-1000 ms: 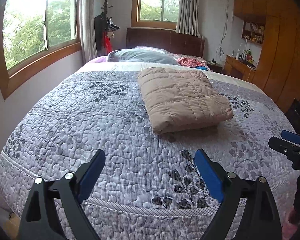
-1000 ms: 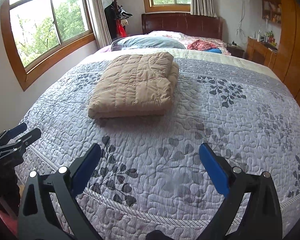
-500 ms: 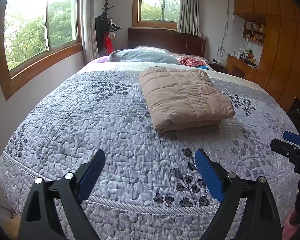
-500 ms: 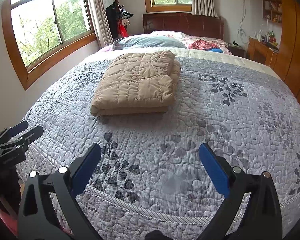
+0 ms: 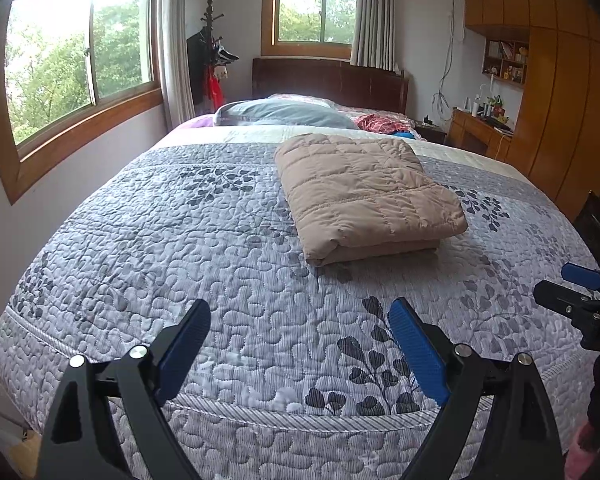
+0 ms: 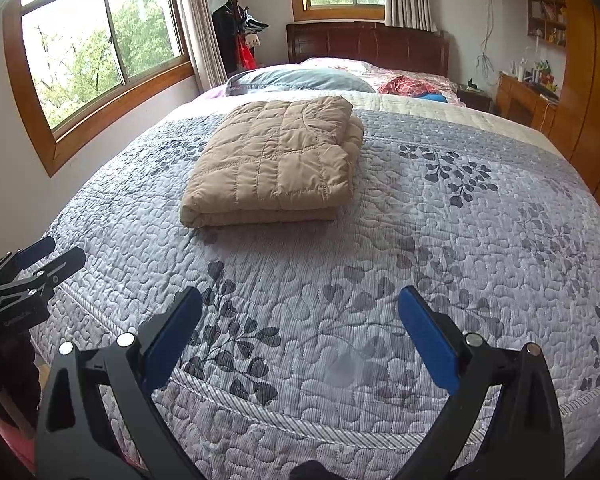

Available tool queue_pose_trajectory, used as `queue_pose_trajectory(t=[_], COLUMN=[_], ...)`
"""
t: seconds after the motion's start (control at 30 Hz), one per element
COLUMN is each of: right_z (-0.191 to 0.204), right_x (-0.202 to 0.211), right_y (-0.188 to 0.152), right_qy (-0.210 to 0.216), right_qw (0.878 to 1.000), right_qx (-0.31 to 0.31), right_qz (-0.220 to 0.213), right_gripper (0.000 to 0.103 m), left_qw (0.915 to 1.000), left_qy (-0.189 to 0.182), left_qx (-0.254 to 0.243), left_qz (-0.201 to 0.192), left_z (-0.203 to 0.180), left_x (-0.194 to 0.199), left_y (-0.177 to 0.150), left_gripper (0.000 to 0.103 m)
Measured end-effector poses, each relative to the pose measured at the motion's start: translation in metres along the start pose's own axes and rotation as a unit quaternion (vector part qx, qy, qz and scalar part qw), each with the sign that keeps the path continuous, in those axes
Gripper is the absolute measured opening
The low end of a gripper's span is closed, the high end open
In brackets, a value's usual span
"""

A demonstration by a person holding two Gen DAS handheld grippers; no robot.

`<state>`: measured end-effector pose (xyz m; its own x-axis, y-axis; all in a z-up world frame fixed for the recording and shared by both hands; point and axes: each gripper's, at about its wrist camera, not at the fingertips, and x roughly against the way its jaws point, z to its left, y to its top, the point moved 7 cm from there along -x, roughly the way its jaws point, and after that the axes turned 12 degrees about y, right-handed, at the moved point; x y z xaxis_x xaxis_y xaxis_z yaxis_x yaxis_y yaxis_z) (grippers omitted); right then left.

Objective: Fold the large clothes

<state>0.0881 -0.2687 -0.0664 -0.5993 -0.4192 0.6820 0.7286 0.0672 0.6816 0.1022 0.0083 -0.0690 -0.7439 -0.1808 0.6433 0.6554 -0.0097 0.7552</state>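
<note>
A tan quilted down jacket [image 5: 364, 196] lies folded into a thick rectangle in the middle of the bed; it also shows in the right wrist view [image 6: 276, 164]. My left gripper [image 5: 300, 320] is open and empty, held above the foot edge of the bed, well short of the jacket. My right gripper [image 6: 300, 312] is open and empty too, over the same edge. Each gripper shows at the side of the other's view: the right one [image 5: 580, 292] and the left one [image 6: 32, 264].
The bed carries a grey leaf-patterned quilt [image 5: 180, 240] with pillows [image 5: 284, 114] and loose clothes [image 5: 380, 123] by the dark headboard [image 6: 368, 46]. A wall with windows runs along the left; wooden wardrobes and a desk [image 5: 480, 132] stand on the right.
Both grippers have drawn back a little from the bed, so the folded jacket sits slightly farther away. Both stay open and empty.
</note>
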Motion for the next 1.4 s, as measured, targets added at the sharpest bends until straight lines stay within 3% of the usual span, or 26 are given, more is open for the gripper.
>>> queue_pose_trajectory(t=[1.4], right_z=[-0.0023], right_x=[-0.0063], right_y=[-0.0023], right_qy=[0.000], right_qw=[1.000], right_qx=[0.004], right_qz=[0.007], right_gripper=[0.098], left_qw=[0.9999], left_qy=[-0.008], left_qx=[-0.002], left_qz=[0.010], left_z=[0.0009], left_x=[-0.0070], left_y=[-0.0010], left_gripper=[0.091])
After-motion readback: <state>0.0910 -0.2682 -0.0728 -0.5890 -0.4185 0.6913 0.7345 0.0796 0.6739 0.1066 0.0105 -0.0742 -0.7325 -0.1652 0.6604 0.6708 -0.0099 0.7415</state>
